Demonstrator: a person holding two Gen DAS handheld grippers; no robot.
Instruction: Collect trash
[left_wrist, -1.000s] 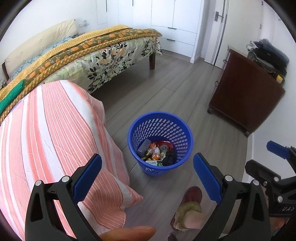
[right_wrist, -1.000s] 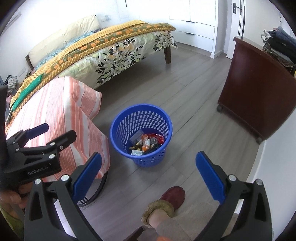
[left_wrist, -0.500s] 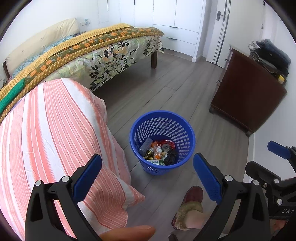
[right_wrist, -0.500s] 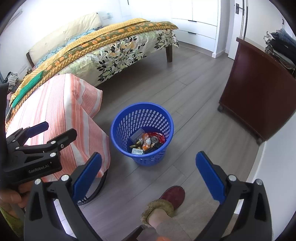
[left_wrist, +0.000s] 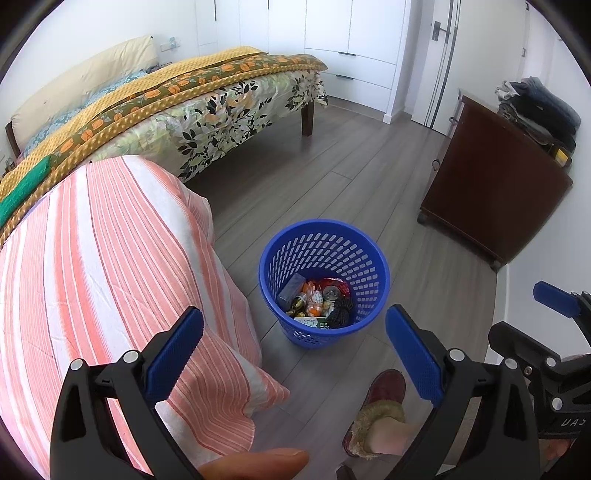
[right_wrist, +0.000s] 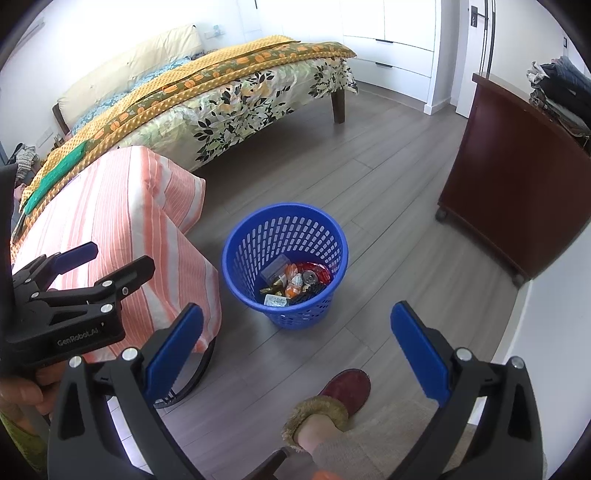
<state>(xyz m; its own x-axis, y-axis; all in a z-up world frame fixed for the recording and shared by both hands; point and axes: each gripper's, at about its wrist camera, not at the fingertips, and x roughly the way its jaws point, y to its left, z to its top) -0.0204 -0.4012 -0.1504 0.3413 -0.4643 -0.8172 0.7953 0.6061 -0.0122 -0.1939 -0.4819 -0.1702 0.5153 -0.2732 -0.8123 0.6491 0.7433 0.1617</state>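
Your left-wrist view looks steeply down from standing height past its own fingers, with the blue perforated plastic waste basket (left_wrist: 324, 280) near at 12 o'clock. Your right-wrist view faces likewise, showing the same basket (right_wrist: 285, 264), striped orange-and-white cloth (right_wrist: 122, 225) and floral-covered bed (right_wrist: 221, 92).

Both views bright, even daylight — source itself out of frame. White walls (left_wrist: 92, 44) and wardrobe (right_wrist: 399, 22) near washed out. Shadows soft: dim band under bed (left_wrist: 207, 110), faint patch on floor (right_wrist: 388, 192) beside blue basket (right_wrist: 284, 236). Mild sheen on floorboards, no hard glare. Strong fisheye bend — bed edge and dark cabinet (left_wrist: 495, 192) curve toward frame edges, black vignette in corners. Centre sharp; basket holes crisp. Thumb (left_wrist: 258, 461) at bottom edge of left view soft, out of focus.
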